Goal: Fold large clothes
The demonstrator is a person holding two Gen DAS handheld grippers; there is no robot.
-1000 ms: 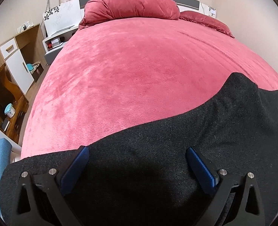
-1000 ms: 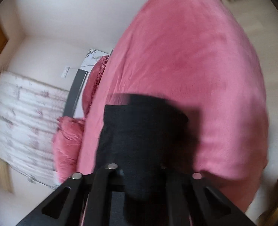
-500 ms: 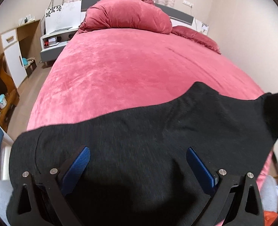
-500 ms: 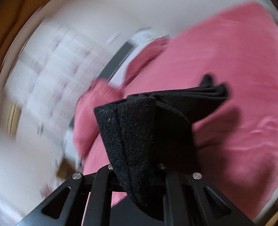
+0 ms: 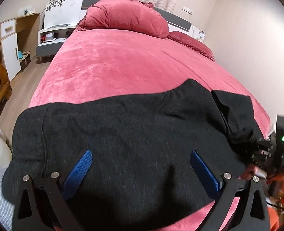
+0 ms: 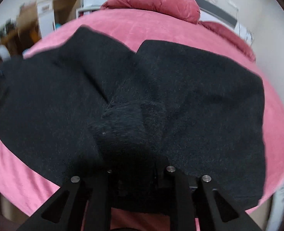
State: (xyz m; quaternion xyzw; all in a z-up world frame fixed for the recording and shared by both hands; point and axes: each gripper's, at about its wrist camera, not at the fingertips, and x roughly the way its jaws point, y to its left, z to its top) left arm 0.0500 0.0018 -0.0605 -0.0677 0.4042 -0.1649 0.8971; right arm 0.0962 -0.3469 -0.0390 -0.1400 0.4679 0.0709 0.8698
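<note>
At the far left of the left wrist view, a wooden cabinet [image 5: 9,44] and a strip of wood floor [image 5: 24,80] run beside the bed [image 5: 107,65]; a grey fabric patch at the lower left corner is cut off by the lens edge, and I cannot tell what it is. The left gripper [image 5: 142,171] hangs with its blue fingers [image 5: 78,171] spread wide over the black garment [image 5: 122,134], gripping nothing that shows, though whether the pads touch the cloth is hard to judge. The garment lies across the near end of the pink bedspread, its left edge at the bed's side and its far edge wavy, with broad bare bedspread beyond it up to the red pillow [image 5: 126,17] at the headboard. To the right a folded flap of the cloth rises toward the right gripper [image 5: 265,152], seen side-on at the frame edge. In the blurred right wrist view, the right gripper [image 6: 138,165] has its fingertips buried in a bunched fold of the black garment [image 6: 199,100], jaws drawn close and clamped on it. The bed [image 6: 276,115] shows only as a narrow pink margin on the right.
</note>
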